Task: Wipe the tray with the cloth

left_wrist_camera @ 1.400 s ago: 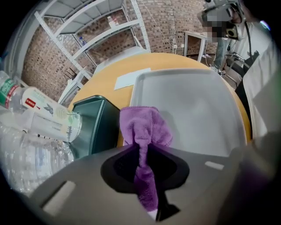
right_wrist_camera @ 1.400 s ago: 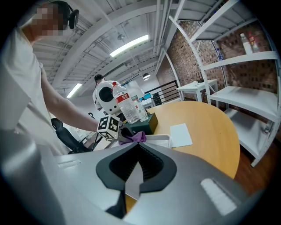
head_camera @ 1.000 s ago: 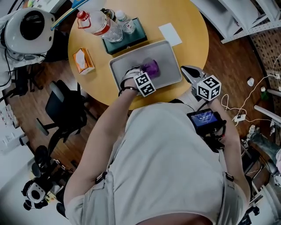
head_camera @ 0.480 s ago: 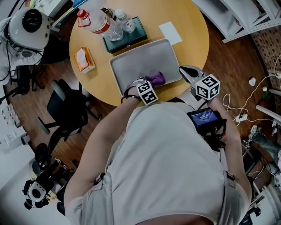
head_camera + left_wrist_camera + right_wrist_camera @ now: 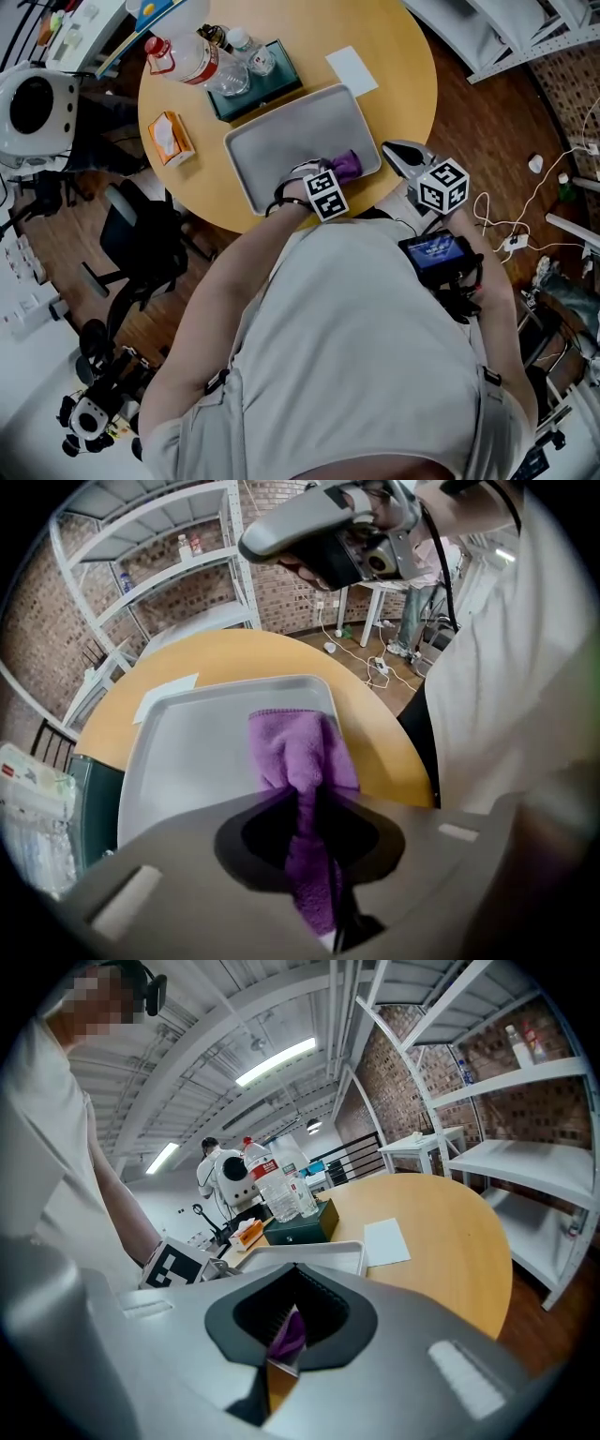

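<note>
The grey tray [image 5: 281, 136] lies on the round wooden table, and in the left gripper view the tray [image 5: 197, 747] fills the middle. A purple cloth [image 5: 345, 167] rests on the tray floor by its near right corner. My left gripper [image 5: 330, 174] points steeply down and pinches the cloth [image 5: 298, 752]. Its jaws [image 5: 314, 855] have just eased apart a little, with the cloth still clamped between them. My right gripper [image 5: 396, 150] hovers off the table edge to the tray's right, jaws together and empty. Past the right gripper [image 5: 279, 1349] a strip of the purple cloth [image 5: 289, 1333] shows.
Behind the tray stand plastic bottles [image 5: 202, 54] on a dark green box [image 5: 267, 84]. An orange tissue pack [image 5: 167, 136] lies left of the tray, a white paper [image 5: 352, 70] behind it. A black chair [image 5: 141, 244] stands left; metal shelving [image 5: 506, 37] right.
The left gripper has dragged the cloth from the tray's middle toward its near right corner. The right gripper has stayed where it was.
</note>
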A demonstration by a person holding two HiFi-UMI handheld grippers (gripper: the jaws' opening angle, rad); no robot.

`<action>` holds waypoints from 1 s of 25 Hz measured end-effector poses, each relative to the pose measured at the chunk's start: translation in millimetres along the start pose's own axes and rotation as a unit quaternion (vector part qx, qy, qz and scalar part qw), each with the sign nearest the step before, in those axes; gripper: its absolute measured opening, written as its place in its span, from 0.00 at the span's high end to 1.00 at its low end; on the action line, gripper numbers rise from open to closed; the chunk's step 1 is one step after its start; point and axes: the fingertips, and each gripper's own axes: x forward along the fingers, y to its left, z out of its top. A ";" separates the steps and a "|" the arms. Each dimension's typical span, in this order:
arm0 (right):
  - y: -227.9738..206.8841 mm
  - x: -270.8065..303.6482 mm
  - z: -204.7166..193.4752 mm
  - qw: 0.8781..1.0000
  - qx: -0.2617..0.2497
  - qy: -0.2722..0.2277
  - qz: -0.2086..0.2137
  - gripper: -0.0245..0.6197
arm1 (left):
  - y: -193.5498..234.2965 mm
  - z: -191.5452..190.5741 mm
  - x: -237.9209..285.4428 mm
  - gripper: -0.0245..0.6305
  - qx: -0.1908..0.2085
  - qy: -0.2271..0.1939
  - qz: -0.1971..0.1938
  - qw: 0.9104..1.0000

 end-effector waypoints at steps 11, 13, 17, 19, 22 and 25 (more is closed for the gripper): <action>-4.4 -2.8 -1.5 1.000 0.003 0.009 -0.004 0.96 | 90.3 -7.4 -4.7 0.86 -0.023 -0.001 0.074 0.997; -7.4 -6.9 -3.6 1.000 0.007 0.011 -0.010 0.96 | 118.7 -14.1 -5.8 0.86 -0.027 0.010 0.098 0.995; -16.2 -14.8 -6.1 1.000 0.013 0.013 -0.018 0.96 | 173.8 -23.1 -7.9 0.86 -0.044 0.030 0.129 0.990; -20.9 -18.5 -7.0 1.000 0.017 0.014 -0.022 0.96 | 188.8 -22.1 -8.3 0.86 -0.036 0.039 0.130 0.990; -27.0 -23.8 -9.8 0.999 0.024 0.015 -0.028 0.96 | 192.4 -13.7 -6.3 0.87 -0.011 0.046 0.130 0.990; -29.8 -26.3 -11.8 0.999 0.028 0.015 -0.030 0.96 | 192.1 2.0 -1.9 0.87 -0.003 0.034 0.136 0.990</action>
